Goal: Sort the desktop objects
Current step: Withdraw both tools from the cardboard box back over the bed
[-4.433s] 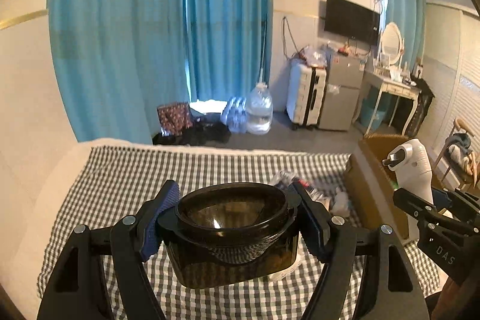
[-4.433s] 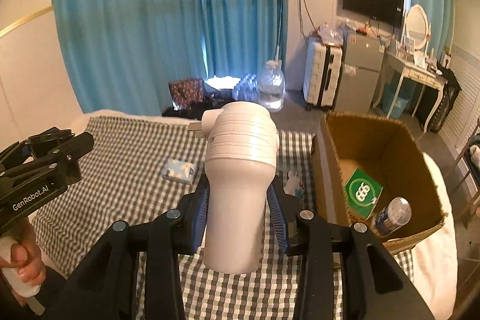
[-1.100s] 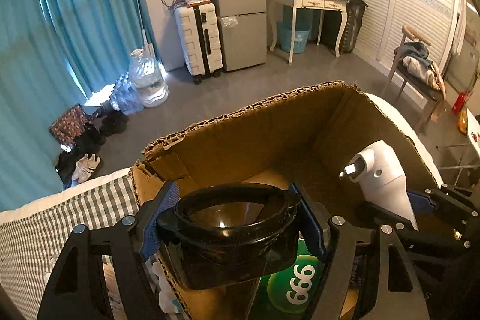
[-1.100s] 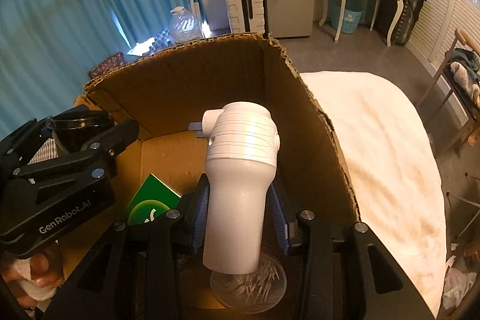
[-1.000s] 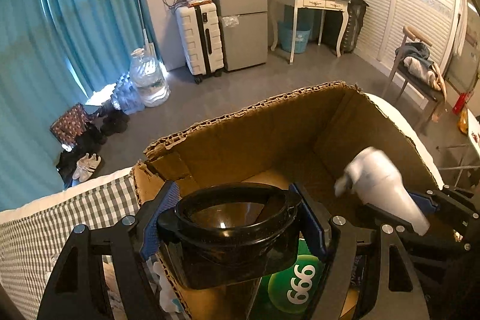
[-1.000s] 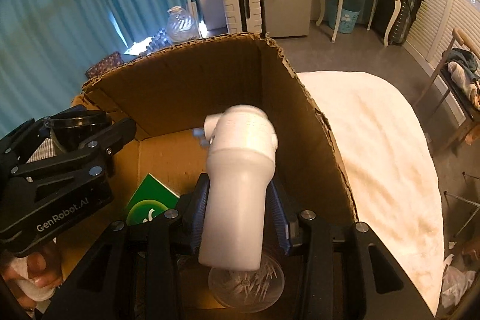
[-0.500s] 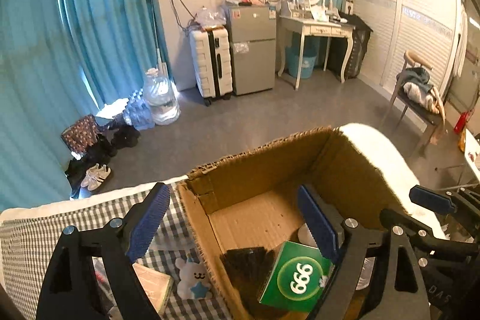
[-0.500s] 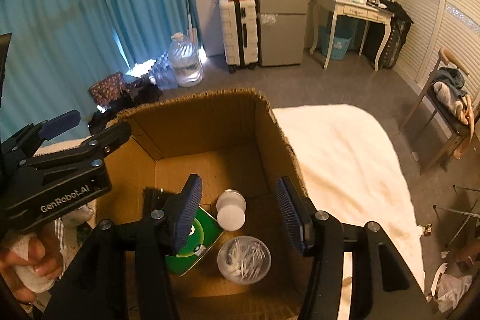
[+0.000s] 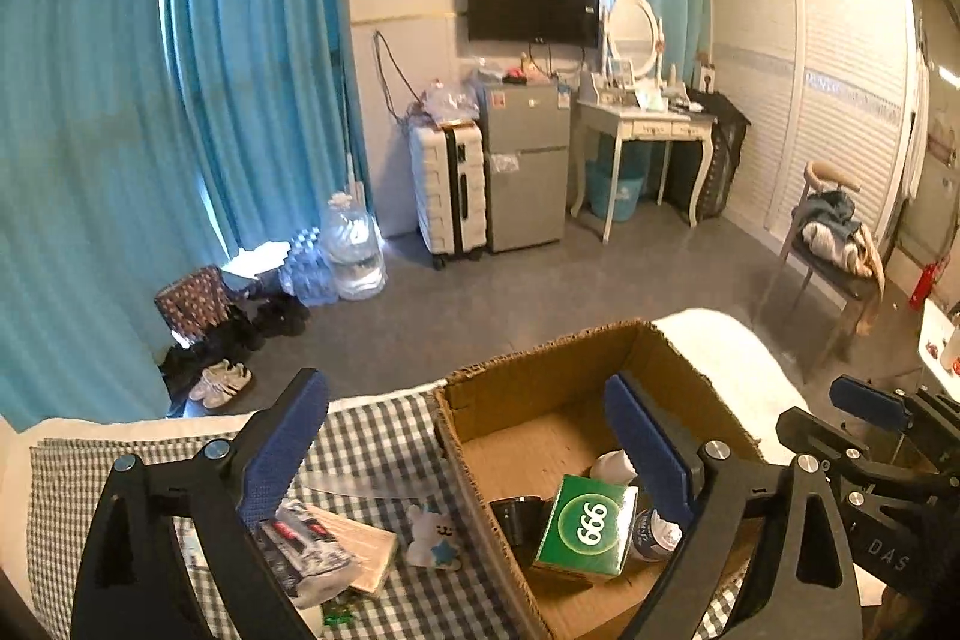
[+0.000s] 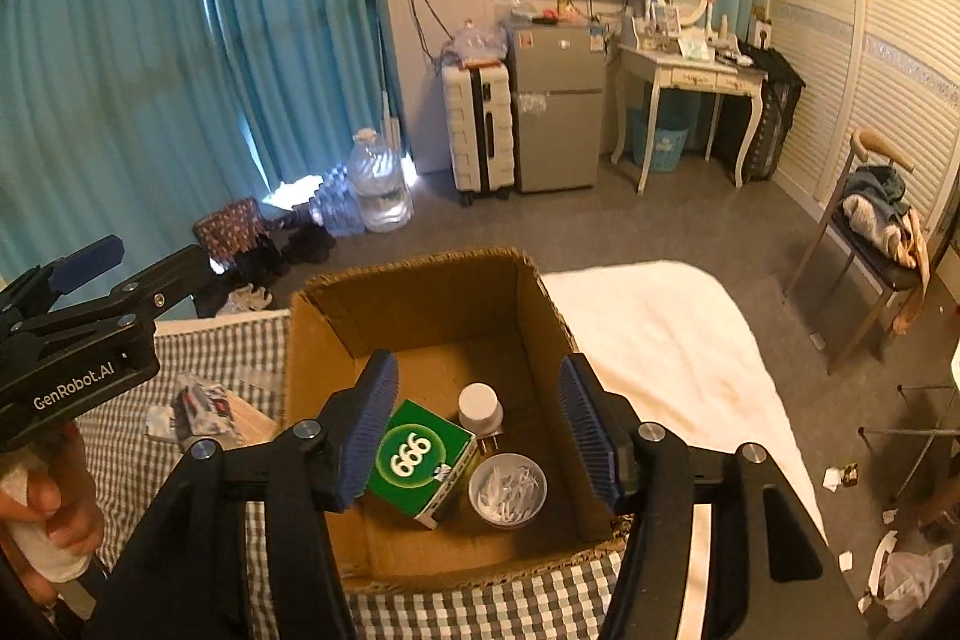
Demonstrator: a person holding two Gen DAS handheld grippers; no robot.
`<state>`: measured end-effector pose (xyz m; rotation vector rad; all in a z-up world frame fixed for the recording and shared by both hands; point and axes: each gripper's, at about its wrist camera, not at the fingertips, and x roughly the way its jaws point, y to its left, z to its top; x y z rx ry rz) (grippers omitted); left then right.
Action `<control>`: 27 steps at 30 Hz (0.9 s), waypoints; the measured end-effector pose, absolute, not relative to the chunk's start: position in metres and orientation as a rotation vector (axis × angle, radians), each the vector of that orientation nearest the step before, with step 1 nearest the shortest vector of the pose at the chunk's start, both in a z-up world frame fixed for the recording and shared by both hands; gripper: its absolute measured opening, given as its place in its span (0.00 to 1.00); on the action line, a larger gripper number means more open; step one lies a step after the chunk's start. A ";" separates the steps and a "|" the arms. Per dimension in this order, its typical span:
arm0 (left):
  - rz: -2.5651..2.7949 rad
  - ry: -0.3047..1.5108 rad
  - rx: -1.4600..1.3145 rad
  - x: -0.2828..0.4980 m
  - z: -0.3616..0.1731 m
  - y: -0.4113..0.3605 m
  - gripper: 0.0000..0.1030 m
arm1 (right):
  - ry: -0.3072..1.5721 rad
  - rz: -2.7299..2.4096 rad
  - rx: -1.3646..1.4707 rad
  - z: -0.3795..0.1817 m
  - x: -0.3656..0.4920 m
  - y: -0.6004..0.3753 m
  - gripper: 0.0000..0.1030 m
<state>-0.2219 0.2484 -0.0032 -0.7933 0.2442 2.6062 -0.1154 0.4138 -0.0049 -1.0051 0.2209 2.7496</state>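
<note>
The green box [image 9: 585, 526] hides most of the black cup [image 9: 517, 520].

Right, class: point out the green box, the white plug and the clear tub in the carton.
green box [image 10: 414, 457]: right wrist view, on its printed top face.
white plug [image 10: 479, 405]: right wrist view, on its round end.
clear tub [image 10: 507, 489]: right wrist view, on its contents.

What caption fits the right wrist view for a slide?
Open right gripper above a cardboard box holding a green 666 box, white plug-in device and clear round container.
</note>
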 end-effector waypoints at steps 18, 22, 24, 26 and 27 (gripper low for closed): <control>2.706 0.156 -0.603 -0.145 0.064 0.173 1.00 | 0.119 2.873 -0.778 0.070 -0.039 0.346 0.86; 2.735 0.139 -0.567 -0.130 0.075 0.155 1.00 | 0.088 2.895 -0.726 0.084 -0.021 0.329 0.92; 2.752 0.135 -0.548 -0.123 0.081 0.144 1.00 | 0.083 2.909 -0.694 0.090 -0.012 0.321 0.96; 2.769 0.133 -0.535 -0.117 0.085 0.135 1.00 | 0.080 2.924 -0.663 0.096 -0.004 0.313 1.00; 2.781 0.131 -0.527 -0.113 0.086 0.129 1.00 | 0.077 2.930 -0.654 0.098 -0.001 0.310 1.00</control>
